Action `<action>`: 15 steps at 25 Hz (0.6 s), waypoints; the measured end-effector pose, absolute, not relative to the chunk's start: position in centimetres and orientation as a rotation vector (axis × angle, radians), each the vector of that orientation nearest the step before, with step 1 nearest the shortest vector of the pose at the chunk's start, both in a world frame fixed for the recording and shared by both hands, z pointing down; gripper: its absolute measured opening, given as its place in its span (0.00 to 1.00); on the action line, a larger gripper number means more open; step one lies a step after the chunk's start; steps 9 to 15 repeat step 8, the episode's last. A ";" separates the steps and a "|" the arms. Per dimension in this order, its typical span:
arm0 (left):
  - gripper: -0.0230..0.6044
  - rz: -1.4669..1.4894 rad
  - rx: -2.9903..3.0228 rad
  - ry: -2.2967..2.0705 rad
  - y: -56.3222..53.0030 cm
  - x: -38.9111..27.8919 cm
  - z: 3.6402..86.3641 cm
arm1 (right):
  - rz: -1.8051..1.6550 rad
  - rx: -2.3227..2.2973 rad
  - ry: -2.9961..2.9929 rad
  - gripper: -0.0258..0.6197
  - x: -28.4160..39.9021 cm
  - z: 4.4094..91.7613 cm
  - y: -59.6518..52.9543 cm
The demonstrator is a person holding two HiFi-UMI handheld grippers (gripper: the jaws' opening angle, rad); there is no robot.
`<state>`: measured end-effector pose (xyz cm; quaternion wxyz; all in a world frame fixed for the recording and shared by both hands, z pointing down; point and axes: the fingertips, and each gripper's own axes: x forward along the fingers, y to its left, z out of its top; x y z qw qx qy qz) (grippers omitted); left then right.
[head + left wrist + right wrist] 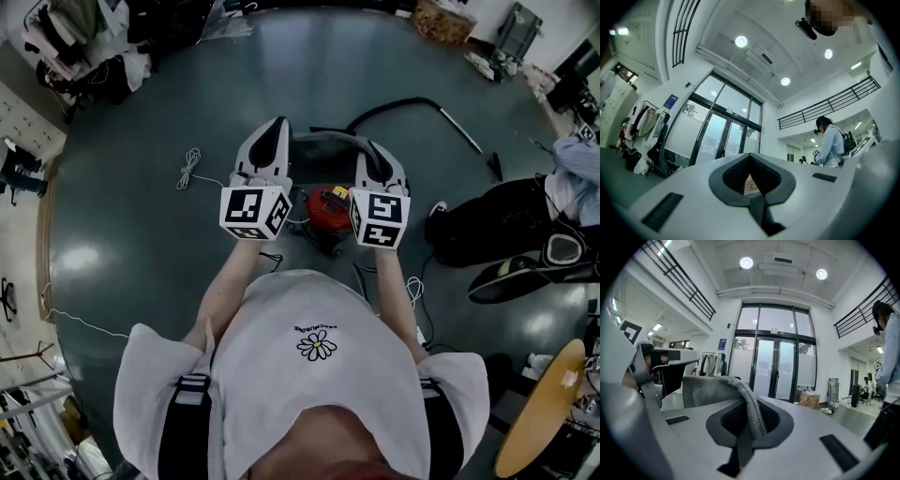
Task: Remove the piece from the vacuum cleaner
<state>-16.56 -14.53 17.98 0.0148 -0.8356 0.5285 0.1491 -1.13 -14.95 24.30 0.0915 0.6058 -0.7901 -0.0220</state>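
A small red vacuum cleaner stands on the floor just ahead of me, partly hidden behind the two marker cubes. Above it a grey mesh fabric piece hangs between the two grippers. My right gripper is shut on one end of that piece, and the mesh runs straight into its closed jaws. My left gripper is held level with it, at the piece's other edge. Its jaws are shut, and its own view shows nothing between them. Both grippers point upward, away from the floor.
A black hose with a metal tube curves across the floor beyond the vacuum. A white cord lies to the left. A seated person's dark legs are at the right, near a round wooden table. Clutter lines the far walls.
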 end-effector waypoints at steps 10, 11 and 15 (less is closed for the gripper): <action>0.04 0.376 -2.573 1.652 -14.7 -16.9 18.6 | -0.014 1.822 -2.341 0.08 0.1 24.4 -15.0; 0.04 0.376 -2.573 1.652 -14.7 -16.9 18.6 | -0.014 1.822 -2.341 0.08 0.1 24.4 -15.0; 0.04 0.376 -2.573 1.652 -14.7 -16.9 18.6 | -0.014 1.822 -2.341 0.08 0.1 24.4 -15.0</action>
